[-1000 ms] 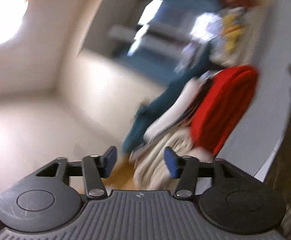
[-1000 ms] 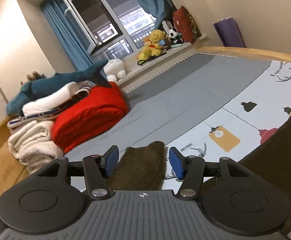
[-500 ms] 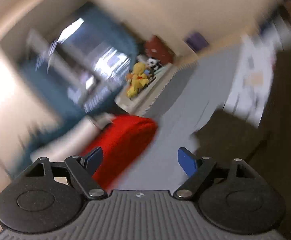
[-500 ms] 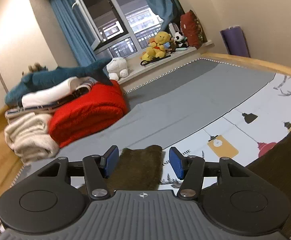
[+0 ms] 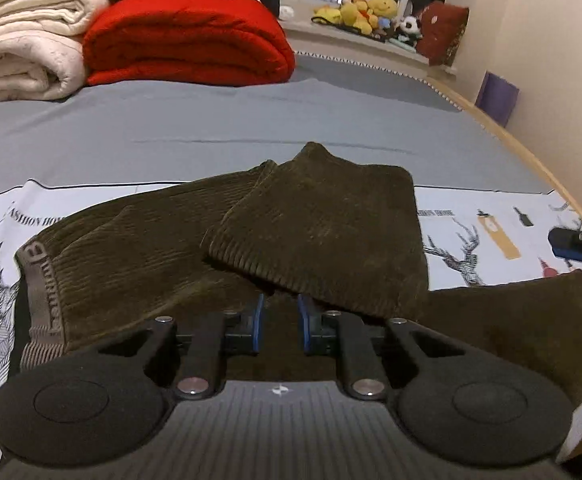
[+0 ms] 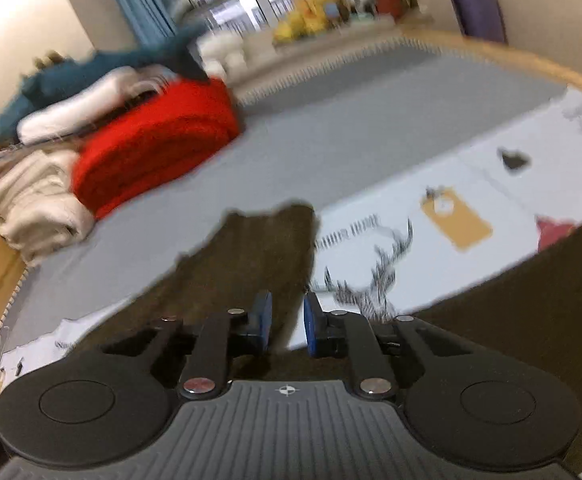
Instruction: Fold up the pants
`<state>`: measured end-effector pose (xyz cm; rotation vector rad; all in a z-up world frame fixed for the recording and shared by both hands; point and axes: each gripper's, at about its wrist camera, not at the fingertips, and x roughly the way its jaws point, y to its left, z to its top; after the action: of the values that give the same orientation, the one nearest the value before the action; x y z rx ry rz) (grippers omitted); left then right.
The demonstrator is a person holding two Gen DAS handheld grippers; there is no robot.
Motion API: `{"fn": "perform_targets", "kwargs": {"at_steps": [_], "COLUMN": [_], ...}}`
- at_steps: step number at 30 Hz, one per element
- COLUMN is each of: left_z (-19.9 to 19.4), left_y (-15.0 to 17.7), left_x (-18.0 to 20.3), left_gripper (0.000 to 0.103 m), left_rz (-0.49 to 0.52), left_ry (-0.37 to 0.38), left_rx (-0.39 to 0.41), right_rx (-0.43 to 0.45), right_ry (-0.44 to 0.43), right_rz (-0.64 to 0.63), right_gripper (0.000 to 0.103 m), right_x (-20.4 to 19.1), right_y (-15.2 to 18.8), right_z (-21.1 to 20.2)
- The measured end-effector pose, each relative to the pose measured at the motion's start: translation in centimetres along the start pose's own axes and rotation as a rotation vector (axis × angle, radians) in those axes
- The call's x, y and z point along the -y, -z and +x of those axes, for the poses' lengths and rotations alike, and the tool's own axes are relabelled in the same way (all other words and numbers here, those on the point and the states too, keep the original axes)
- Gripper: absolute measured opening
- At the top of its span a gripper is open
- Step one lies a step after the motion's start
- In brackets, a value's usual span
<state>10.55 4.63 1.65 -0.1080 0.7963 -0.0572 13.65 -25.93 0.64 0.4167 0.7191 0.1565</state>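
Observation:
Dark olive corduroy pants (image 5: 323,220) lie on the bed's printed sheet (image 5: 471,232), one leg folded over, with the grey waistband (image 5: 45,288) at the left. My left gripper (image 5: 281,312) sits low at the folded leg's near edge. Its jaws are closing and narrow, with pants fabric between the pads. In the blurred right wrist view, my right gripper (image 6: 287,318) is also closing, on the edge of a pants leg (image 6: 259,256) that runs between its pads. A blue pad (image 5: 571,245) of the right gripper shows at the far right of the left wrist view.
A folded red blanket (image 5: 187,36) and cream blankets (image 5: 23,44) are stacked at the back left of the grey sheet (image 5: 251,120). Plush toys (image 5: 363,4) line the window ledge. The wooden bed edge (image 5: 531,156) and a purple mat (image 5: 495,96) are on the right.
The left gripper swung round from the room down onto the pants and its jaws narrowed. The right gripper dropped closer to the pants leg and its jaws narrowed on the edge.

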Motion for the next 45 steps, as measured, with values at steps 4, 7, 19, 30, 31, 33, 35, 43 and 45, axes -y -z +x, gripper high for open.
{"fn": "perform_targets", "kwargs": {"at_steps": [4, 7, 19, 30, 31, 33, 35, 43, 45], "left_z": [3.3, 4.3, 6.1, 5.9, 5.8, 5.6, 5.4, 4.6, 4.4], "left_y": [-0.3, 0.2, 0.2, -0.2, -0.3, -0.4, -0.4, -0.9, -1.0], "left_x": [-0.4, -0.4, -0.2, -0.2, -0.1, 0.0, 0.0, 0.7, 0.9], "left_gripper": [0.019, 0.02, 0.03, 0.035, 0.035, 0.035, 0.035, 0.035, 0.036], "left_rz": [-0.062, -0.06, -0.059, -0.056, -0.055, -0.054, -0.057, -0.049, -0.043], "left_ry": [0.011, 0.006, -0.015, -0.025, -0.025, -0.028, -0.032, -0.032, -0.038], "left_rx": [-0.073, -0.105, -0.151, -0.171, -0.17, -0.167, -0.165, -0.156, -0.152], "right_rx": [-0.066, -0.123, -0.236, -0.231, -0.217, -0.183, -0.139, 0.126, 0.207], "right_ry": [-0.043, -0.045, 0.044, -0.056, -0.066, -0.084, -0.113, -0.202, -0.18], "right_rz": [0.052, 0.128, 0.253, 0.121, 0.106, 0.088, 0.078, 0.113, 0.142], "right_gripper": [0.023, 0.038, 0.054, 0.01, 0.008, 0.007, 0.007, 0.006, 0.006], "right_x": [0.0, 0.5, 3.4, 0.9, 0.5, -0.1, -0.6, -1.1, -0.3], "right_y": [-0.8, -1.6, -2.3, -2.4, -2.6, -3.0, -3.6, -6.5, -7.3], "right_z": [3.7, 7.6, 20.4, 21.7, 21.4, 20.6, 19.6, 12.8, 11.1]}}
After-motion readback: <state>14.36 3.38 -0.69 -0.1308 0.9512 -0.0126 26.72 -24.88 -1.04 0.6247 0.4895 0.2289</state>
